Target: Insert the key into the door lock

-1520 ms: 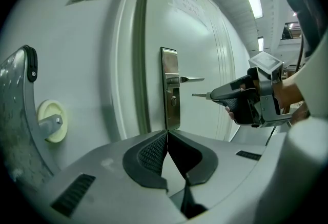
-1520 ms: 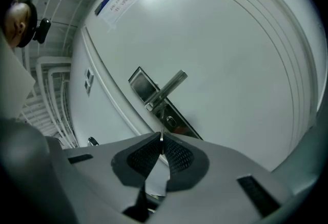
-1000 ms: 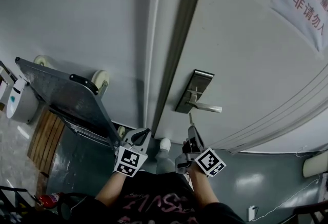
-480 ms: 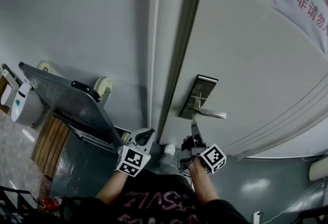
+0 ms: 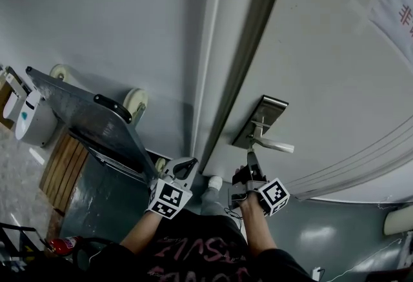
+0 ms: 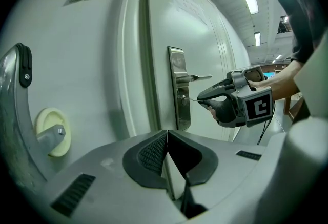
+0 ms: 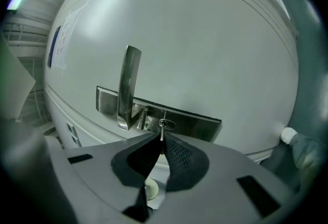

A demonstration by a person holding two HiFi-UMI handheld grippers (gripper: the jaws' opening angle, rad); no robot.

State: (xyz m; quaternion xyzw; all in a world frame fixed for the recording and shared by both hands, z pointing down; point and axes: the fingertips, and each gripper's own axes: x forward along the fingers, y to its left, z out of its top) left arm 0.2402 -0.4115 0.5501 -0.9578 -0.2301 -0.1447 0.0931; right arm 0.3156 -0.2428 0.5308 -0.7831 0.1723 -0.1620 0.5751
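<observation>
Head view: At a smooth white painted door (image 5: 322, 68), the right gripper (image 5: 250, 159) aims a small silver metal key (image 5: 250, 152) at the tall brushed-steel lock plate (image 5: 261, 120), just beneath its straight silver lever handle (image 5: 276, 144).
Right grip: The jaws are pressed together on the key's head, and only the thin shaft stands out beyond the dark ribbed pads.
Key position: In the right gripper view the shaft's tip meets the round keyhole cylinder (image 7: 166, 124) set in the plate, to the right of the lever.
Progress: Carrying and lining up look done, with the tip at the mouth of the lock or just inside it. How deep it sits cannot be told. Most of the shaft is showing, so the push home appears to be left.
Left grip: The left gripper (image 6: 166, 138) hangs near the door frame, left of the lock and well apart from it. Its jaws are closed on each other with nothing between them.
Materials: The plate is flat, rectangular, mirror-bright metal. The lever is a slim polished bar. The door skin is matt and plain.
Surroundings: A grey sheet-metal platform trolley (image 5: 90, 122) leans on the left wall, with a cream plastic wheel (image 5: 134, 101) sticking out.
</observation>
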